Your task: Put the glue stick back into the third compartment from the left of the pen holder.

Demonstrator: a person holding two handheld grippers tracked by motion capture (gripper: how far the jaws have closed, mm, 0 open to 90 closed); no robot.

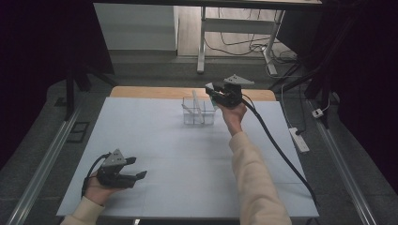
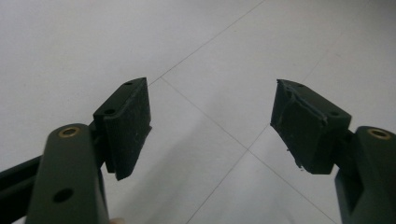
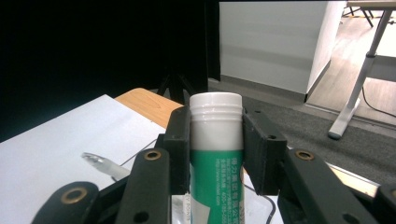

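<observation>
- The right gripper [image 3: 216, 154] is clenched on a green and white plastic tube with a white ribbed cap [image 3: 216, 140]; in the right gripper view the two black pads press on both sides of the tube, just under the cap.
- The tube stands upright between the jaws in that view, and the cap comes out above the pads.
- The landmark is the clear plastic box with inner dividers [image 1: 199, 111], which stands on the far middle part of the white table top [image 1: 187, 159].
- In the high view the right gripper [image 1: 212, 89] is just beside the upper right corner of the clear box, and it is above the table and not resting on it.
- The tube is therefore also at the right far side of the clear box, inside the gripper and not in a compartment.
- A flat clear strip [image 1: 196, 106] leans in the clear box and rises above its rim.
- The left gripper [image 1: 139, 168] is released: in the left gripper view its jaws stand wide apart with only the table surface between them.
- The left gripper is well apart from the clear box, near the front left part of the table, and the hand [image 1: 96, 187] that holds it is low over the table.
- A black cable [image 1: 277, 145] goes from the right gripper, away from the clear box, to the right front edge of the table.
</observation>
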